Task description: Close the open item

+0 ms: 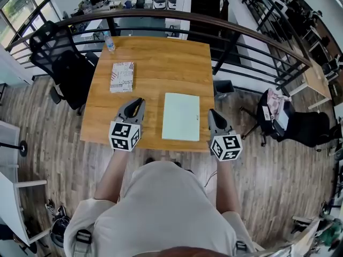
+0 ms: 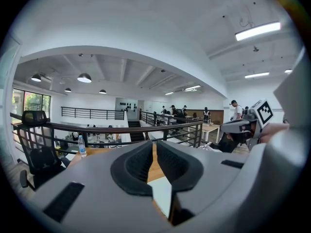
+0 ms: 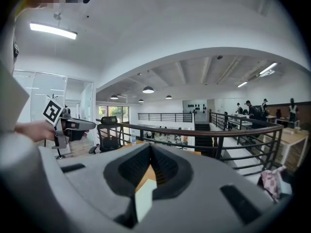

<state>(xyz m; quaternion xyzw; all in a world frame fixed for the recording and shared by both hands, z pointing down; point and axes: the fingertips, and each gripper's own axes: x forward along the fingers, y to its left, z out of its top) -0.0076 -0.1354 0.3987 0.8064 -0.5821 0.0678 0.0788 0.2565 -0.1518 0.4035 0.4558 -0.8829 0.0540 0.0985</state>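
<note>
A pale green flat cover (image 1: 181, 116) lies shut and level on the wooden table (image 1: 161, 58), near its front edge. My left gripper (image 1: 140, 100) hovers just left of it, pointing across the table. Its jaws are drawn together to a hairline slit with nothing between them, as the left gripper view (image 2: 154, 147) shows. My right gripper (image 1: 210, 112) is at the cover's right edge, by the table's corner. Its pads meet at the tips and hold nothing (image 3: 149, 149). A corner of the green cover (image 2: 162, 195) shows below each pair of jaws.
A patterned book (image 1: 122, 77) lies at the table's left, with a water bottle (image 1: 109, 42) at the far left corner. A black office chair (image 1: 59, 58) stands to the left. A curved railing (image 1: 241, 39) runs behind the table. A dark bag (image 1: 289, 122) sits on the floor to the right.
</note>
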